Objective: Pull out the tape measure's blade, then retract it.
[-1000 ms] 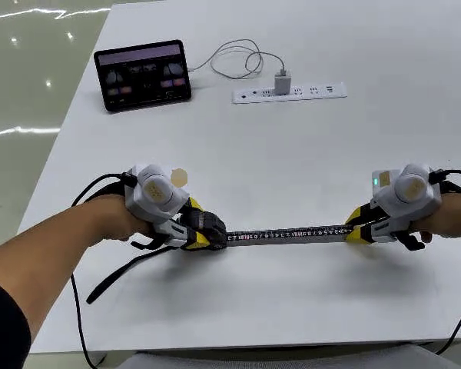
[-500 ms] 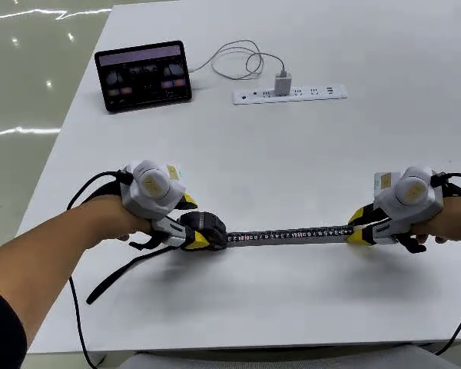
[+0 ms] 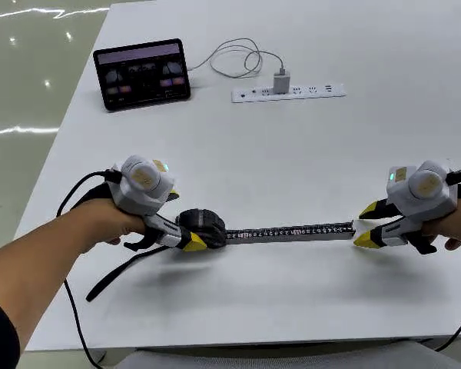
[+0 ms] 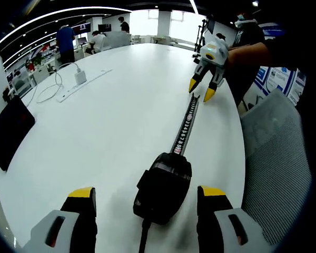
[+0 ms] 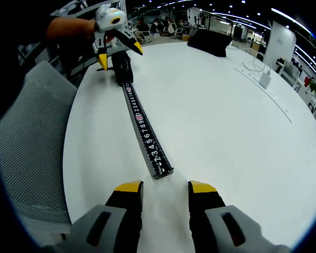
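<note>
Both grippers have let go since 1 s ago. Left gripper [image 4: 146,194]: jaws spread, with the black chunky tape measure case [image 4: 163,182] sitting between them on the white tabletop [image 3: 292,154], a gap on each side. Right gripper [image 5: 165,187]: jaws apart and backed off. The tip of the black numbered metal blade [image 5: 145,134] lies just ahead of them, untouched. Blade stays extended, so the pull-out looks done and the retract is pending.

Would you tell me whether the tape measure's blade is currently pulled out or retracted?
Pulled out: the blade lies flat on the table, running from the case toward the open right tool.
</note>
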`<state>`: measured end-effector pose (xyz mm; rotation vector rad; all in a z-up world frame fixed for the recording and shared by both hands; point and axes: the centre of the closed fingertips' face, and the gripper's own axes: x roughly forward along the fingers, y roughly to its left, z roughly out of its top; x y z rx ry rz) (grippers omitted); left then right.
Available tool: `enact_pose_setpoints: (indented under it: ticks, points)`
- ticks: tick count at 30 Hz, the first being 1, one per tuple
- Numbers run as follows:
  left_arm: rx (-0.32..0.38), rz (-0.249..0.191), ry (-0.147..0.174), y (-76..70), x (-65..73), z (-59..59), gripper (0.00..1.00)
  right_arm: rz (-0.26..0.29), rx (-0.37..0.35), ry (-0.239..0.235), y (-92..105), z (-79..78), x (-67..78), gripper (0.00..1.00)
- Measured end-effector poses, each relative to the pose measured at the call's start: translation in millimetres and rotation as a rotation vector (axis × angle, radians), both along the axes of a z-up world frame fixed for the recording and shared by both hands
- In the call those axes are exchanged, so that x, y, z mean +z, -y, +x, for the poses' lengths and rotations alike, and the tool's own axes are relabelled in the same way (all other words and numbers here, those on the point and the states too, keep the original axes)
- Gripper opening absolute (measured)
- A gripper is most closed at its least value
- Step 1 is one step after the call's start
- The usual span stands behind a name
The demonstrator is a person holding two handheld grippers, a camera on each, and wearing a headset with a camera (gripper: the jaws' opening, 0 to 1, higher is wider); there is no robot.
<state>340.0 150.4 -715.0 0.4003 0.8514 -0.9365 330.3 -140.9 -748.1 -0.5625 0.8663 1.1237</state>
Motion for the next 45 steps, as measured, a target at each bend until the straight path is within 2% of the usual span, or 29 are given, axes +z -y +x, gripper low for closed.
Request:
enact_pose_setpoints:
  ticks: [3,6,8,14,16,18,21,24,27,33,38,40,43,45]
  points:
    - [0.024,-0.009,-0.004,-3.2,-1.1,-5.0,0.75,0.008,-0.017,0.004,1.5,-4.1,0.8,0.31]
    - [0.054,-0.042,-0.029,-4.1,-2.3,-11.4,0.78,0.012,-0.027,0.002,1.9,-9.3,0.1,0.32]
    - [0.069,-0.047,-0.029,-6.0,-2.8,-14.3,0.79,0.015,-0.033,0.004,2.6,-11.8,0.0,0.33]
    - [0.158,-0.088,-0.002,-9.6,-2.6,-17.1,1.0,0.048,-0.058,0.027,2.9,-17.3,2.8,0.36]
    - [0.171,-0.089,0.009,-12.6,-2.5,-18.4,1.0,0.051,-0.068,0.034,4.5,-19.0,3.6,0.37]
    - [0.185,-0.102,-0.001,-13.5,-2.6,-22.2,1.0,0.054,-0.084,0.036,6.8,-20.8,4.5,0.38]
    - [0.198,-0.108,0.017,-16.2,-2.3,-23.8,1.0,0.055,-0.103,0.045,10.5,-23.5,5.7,0.39]
    - [0.222,-0.145,0.032,-18.8,1.3,-23.9,0.99,0.061,-0.117,0.044,13.2,-28.2,6.4,0.4]
    - [0.253,-0.169,0.037,-23.1,2.9,-27.0,0.99,0.066,-0.131,0.055,16.2,-31.9,9.1,0.41]
    - [0.303,-0.21,0.068,-31.8,10.8,-31.8,1.0,0.089,-0.161,0.08,21.7,-39.3,15.3,0.47]
    - [0.298,-0.197,0.09,-36.7,10.5,-39.7,1.0,0.095,-0.181,0.108,28.6,-43.5,19.6,0.51]
    - [0.318,-0.208,0.101,-41.1,14.8,-41.8,1.0,0.099,-0.197,0.119,32.8,-44.6,21.2,0.54]
    - [0.35,-0.23,0.14,-49.3,26.1,-43.7,1.0,0.118,-0.247,0.118,39.4,-47.1,24.6,0.59]
    - [0.36,-0.237,0.144,-53.1,28.6,-45.9,1.0,0.122,-0.25,0.121,41.8,-50.1,25.9,0.62]
